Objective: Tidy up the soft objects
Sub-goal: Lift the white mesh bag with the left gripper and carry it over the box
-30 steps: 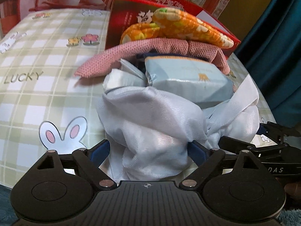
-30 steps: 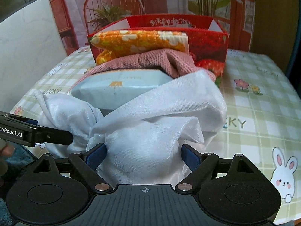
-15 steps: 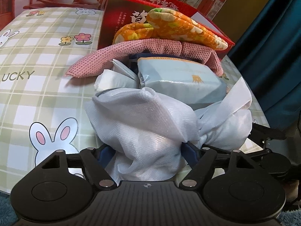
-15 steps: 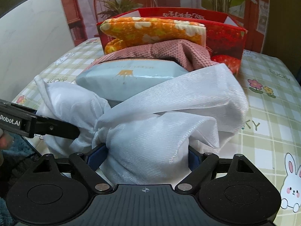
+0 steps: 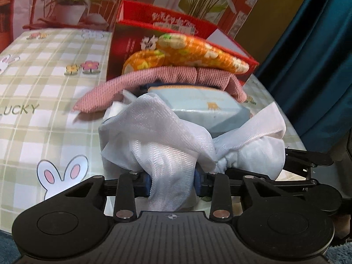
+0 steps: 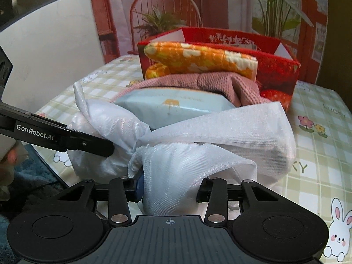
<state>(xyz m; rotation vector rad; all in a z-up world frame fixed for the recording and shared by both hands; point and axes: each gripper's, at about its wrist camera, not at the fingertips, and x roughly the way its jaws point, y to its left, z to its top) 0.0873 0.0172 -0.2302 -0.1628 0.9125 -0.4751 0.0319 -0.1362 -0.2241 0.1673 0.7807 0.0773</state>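
A white gauzy cloth wraps the near side of a stack of soft things. My left gripper is closing, and its blue pads pinch one bunched end of the cloth. My right gripper is also closing, its jaws squeezing the other bunched end. In the stack, a pale blue soft pack lies under a pink knitted cloth. An orange flowered mitt lies on top. The left gripper's arm crosses the right wrist view at the left.
A red strawberry-printed box stands open behind the stack on the checked tablecloth. A dark blue curtain hangs at the right of the left wrist view. Blue carpet lies below the table's near edge.
Both grippers' jaws have narrowed from wide apart to pinching the bunched cloth ends. The cloth has gathered tighter, and both views have shifted slightly.
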